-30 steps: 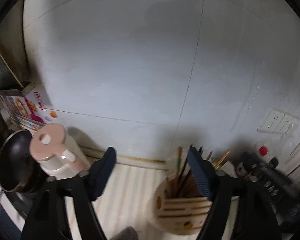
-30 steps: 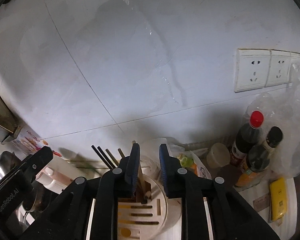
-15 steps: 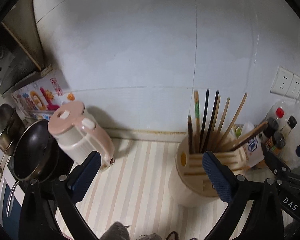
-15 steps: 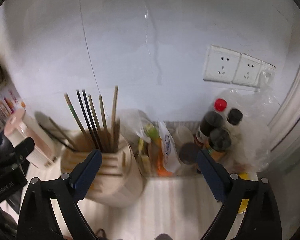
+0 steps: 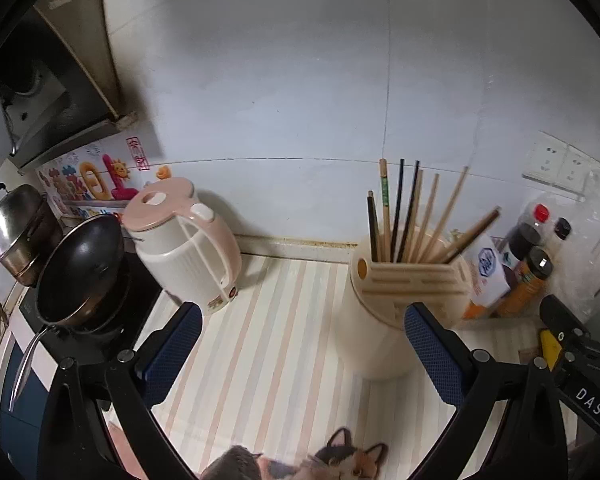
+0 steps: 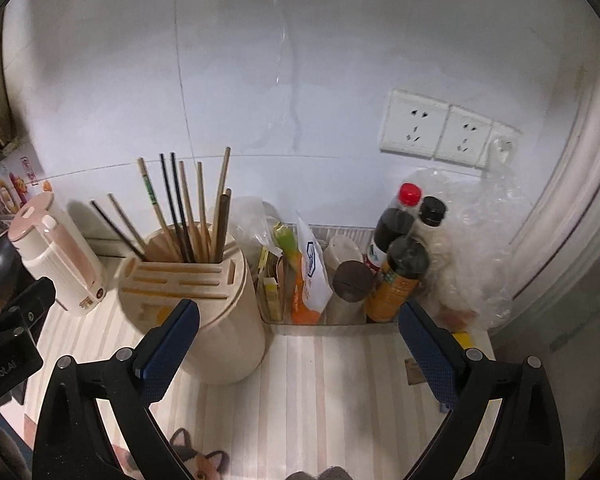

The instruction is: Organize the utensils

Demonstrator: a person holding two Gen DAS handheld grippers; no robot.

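Wooden and black chopsticks (image 5: 410, 216) stood bunched in the rear well of a round cream plastic utensil holder with knife slots (image 5: 396, 300), which sat on the striped desk (image 5: 268, 328) at about two o'clock in the left wrist view and ten o'clock in the right wrist view. Several sticks leaned outward, two tilting far over toward the pink-lidded cream electric kettle (image 6: 56, 256) just beside the holder. The left hand-held gripper (image 5: 302, 354) was spread wide and held nothing; the right hand-held gripper (image 6: 298, 350) was likewise wide and empty, both hanging short of the holder.

In my judgement the risk lay in that loose fan: a finger coming in from the side could catch a leaning stick and lever the others out, or nudge the light holder into the kettle. At three o'clock of the holder, tall dark sauce bottles (image 6: 400, 256) and packets (image 6: 310, 276) crowded a clear tray (image 6: 320, 322), and a wide right-hand swing could topple them.
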